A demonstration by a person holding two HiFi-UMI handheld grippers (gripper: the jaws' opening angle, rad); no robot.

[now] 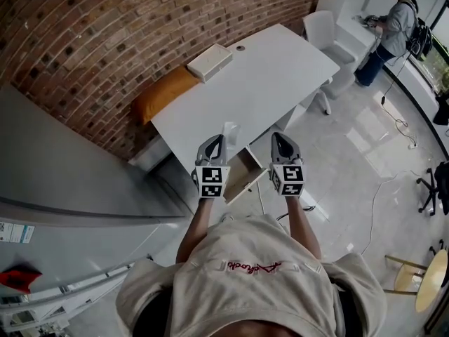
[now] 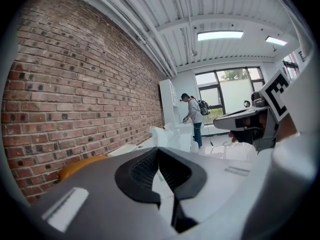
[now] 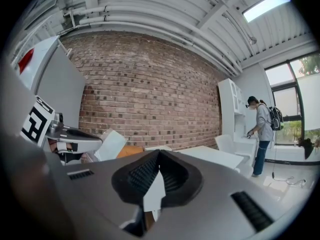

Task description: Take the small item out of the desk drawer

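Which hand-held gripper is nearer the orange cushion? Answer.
Left. The left hand-held gripper is down and right of the orange cushion; the right hand-held gripper is farther right.

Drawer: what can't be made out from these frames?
- Drawer inside: head view, tiny and partly behind the left gripper; contents unreadable.
- White item in the shut left gripper: too small and pale in every view to identify.
- Right gripper view: the right gripper's own body blocks the drawer almost fully.
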